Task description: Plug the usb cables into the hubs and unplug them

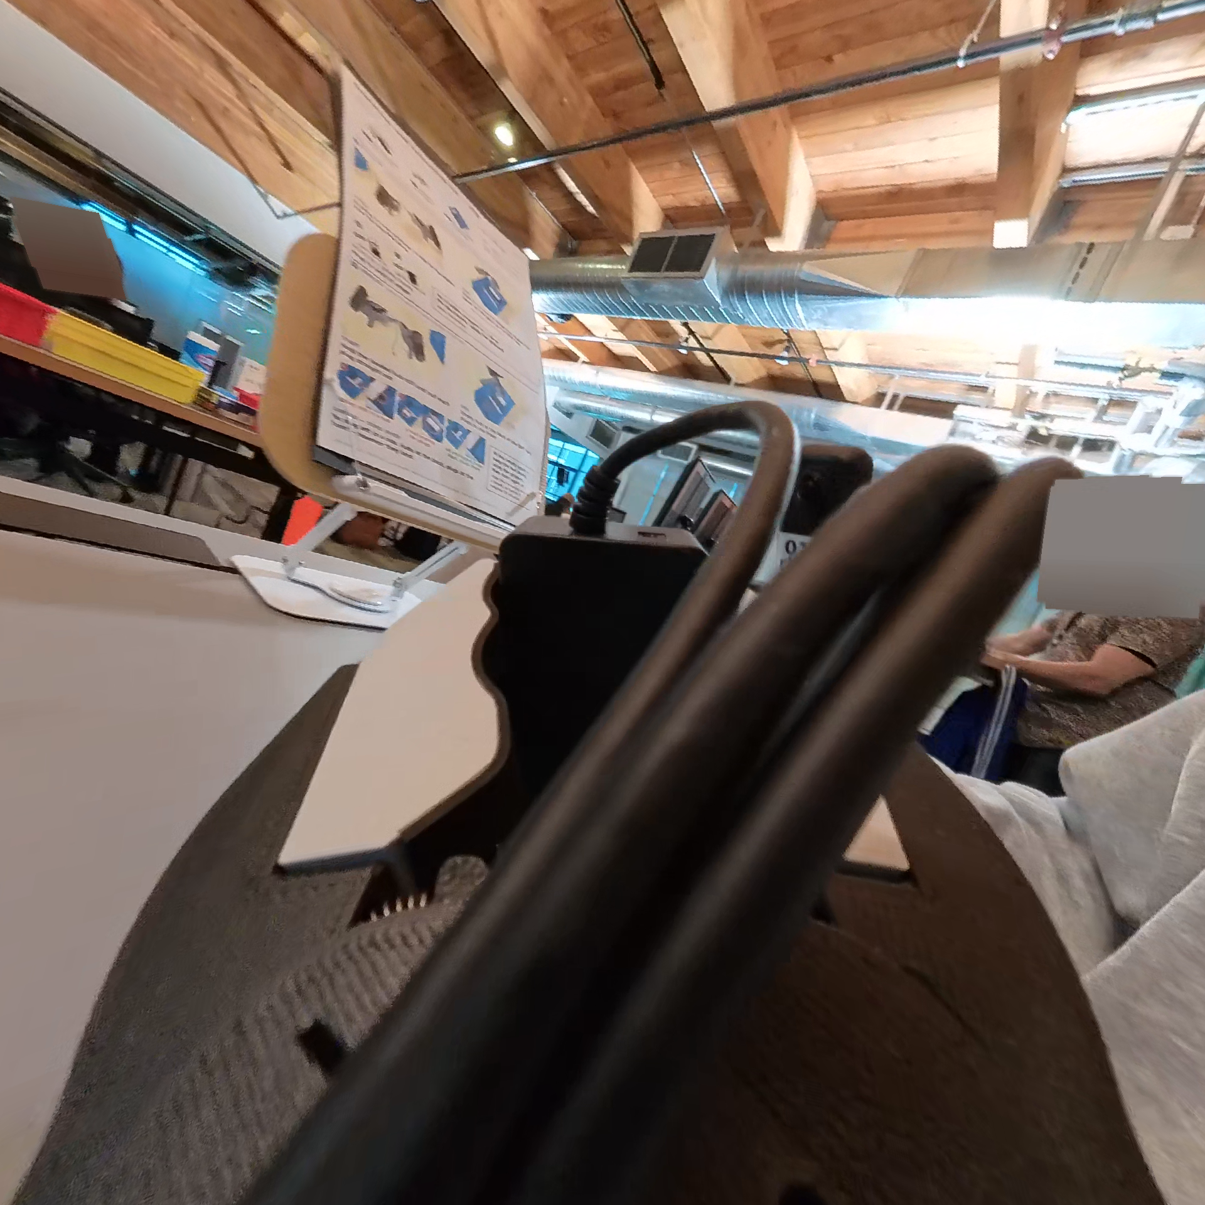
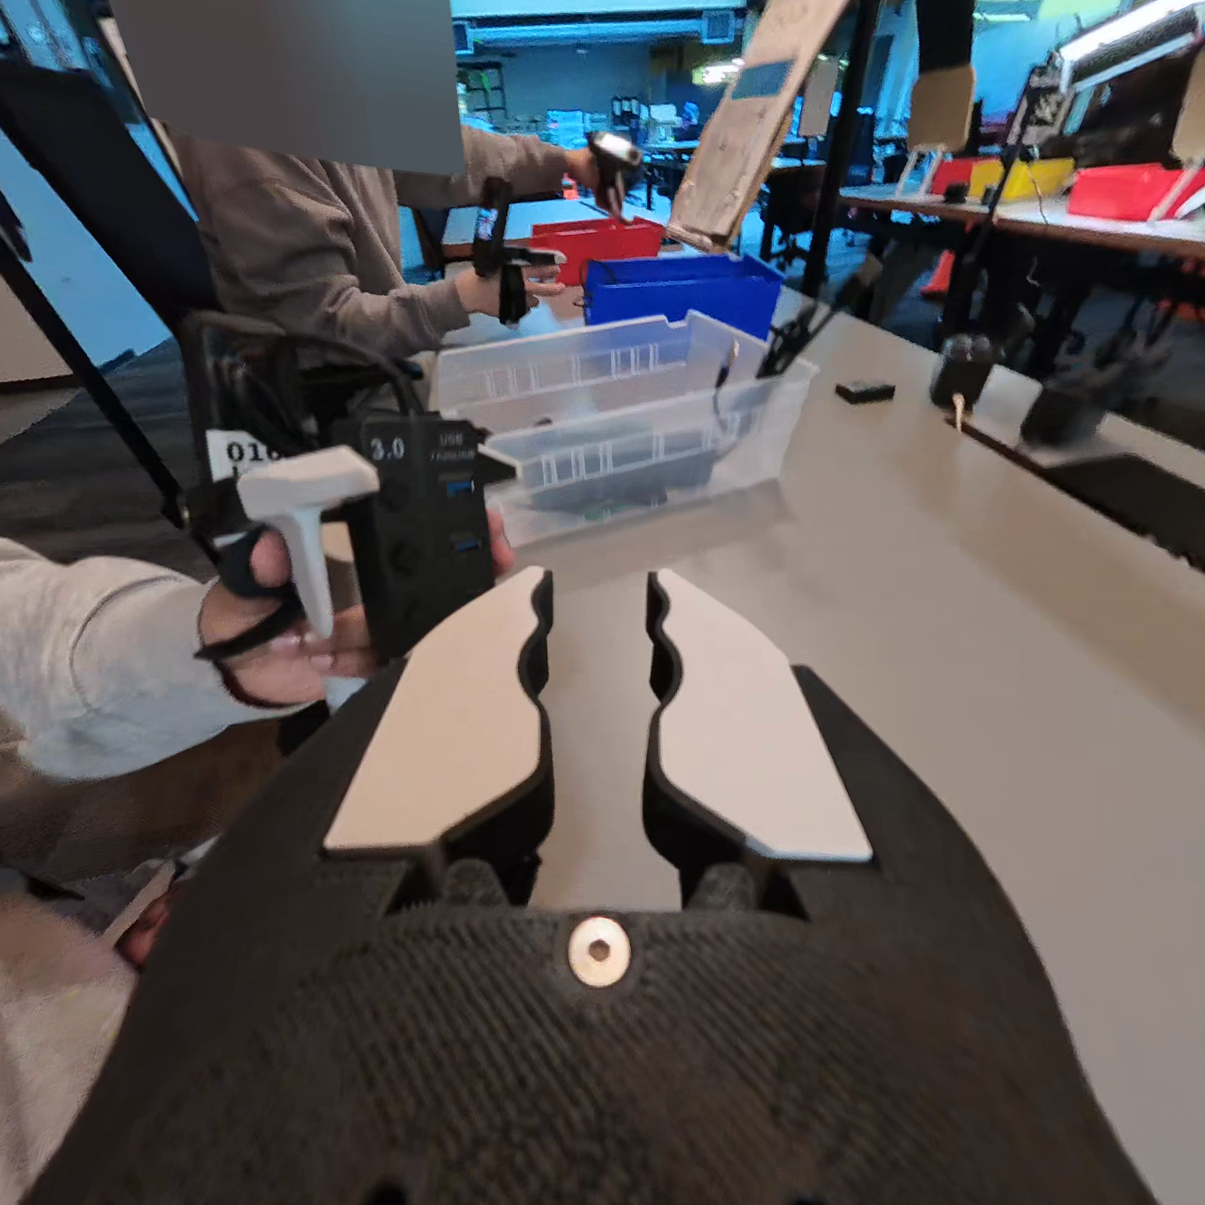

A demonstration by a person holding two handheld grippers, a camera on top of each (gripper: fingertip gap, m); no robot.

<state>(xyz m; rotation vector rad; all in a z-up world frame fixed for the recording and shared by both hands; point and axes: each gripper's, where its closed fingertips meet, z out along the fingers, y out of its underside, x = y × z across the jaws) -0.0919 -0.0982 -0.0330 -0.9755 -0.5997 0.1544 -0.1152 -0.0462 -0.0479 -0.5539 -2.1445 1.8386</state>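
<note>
The black USB hub (image 2: 424, 535) is clamped upright in the left gripper (image 2: 456, 515), clear of the table (image 2: 847, 587). The right gripper (image 2: 598, 587) is held empty, fingers parted. The rigid, light hub is best gripped by its flat sides; its stiff cable (image 1: 684, 443) resists bending.
</note>
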